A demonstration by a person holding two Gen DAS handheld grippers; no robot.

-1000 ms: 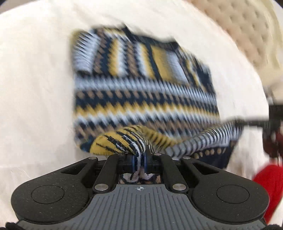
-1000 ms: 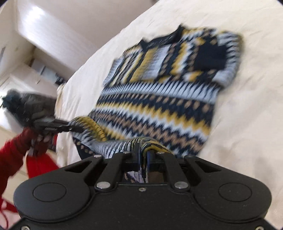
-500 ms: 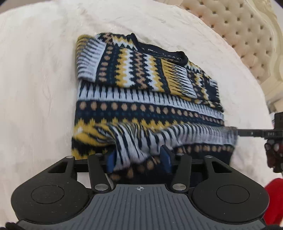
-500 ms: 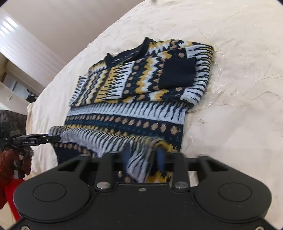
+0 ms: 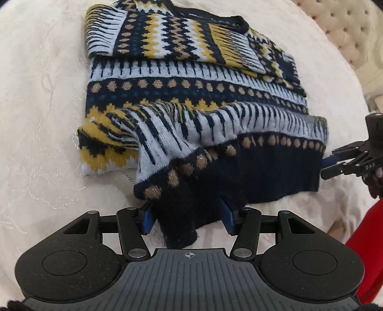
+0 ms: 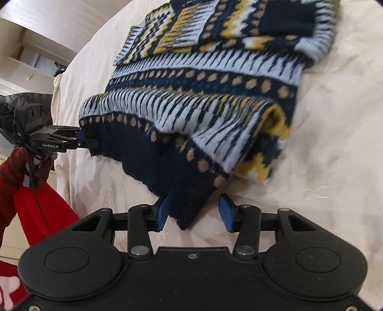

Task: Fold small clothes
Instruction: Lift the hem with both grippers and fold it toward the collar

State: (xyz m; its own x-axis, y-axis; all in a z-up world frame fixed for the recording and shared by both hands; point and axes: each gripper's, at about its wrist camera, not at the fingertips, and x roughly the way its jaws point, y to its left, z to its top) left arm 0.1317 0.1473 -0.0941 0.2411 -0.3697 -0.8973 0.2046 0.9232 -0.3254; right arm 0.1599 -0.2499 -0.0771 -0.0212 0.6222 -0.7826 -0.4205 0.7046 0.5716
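Lying on a cream bedspread (image 5: 43,100), a small knitted sweater (image 5: 191,91) patterned in navy, white, mustard and tan is partly folded, its navy ribbed hem (image 5: 251,177) turned up over the lower body and drooping toward the cameras. Sleeves are folded across the chest near the dark neckline (image 5: 215,20).

Left wrist view: the left gripper (image 5: 188,216) stands with its jaws about half open; a corner of the navy hem lies between the blue pads (image 5: 146,219) without being pinched. The right gripper (image 5: 335,165) appears at the right edge beside the hem's other corner, next to a red sleeve (image 5: 363,251). A tufted cream headboard (image 5: 340,26) sits at the upper right.

Right wrist view: the right gripper (image 6: 195,211) likewise has its jaws about half open, with the hem's corner (image 6: 189,208) hanging loose between them, touching neither pad clearly. The left gripper (image 6: 83,141), held by a hand (image 6: 36,165) in a red sleeve, sits at the hem's far corner. This view is slightly blurred.
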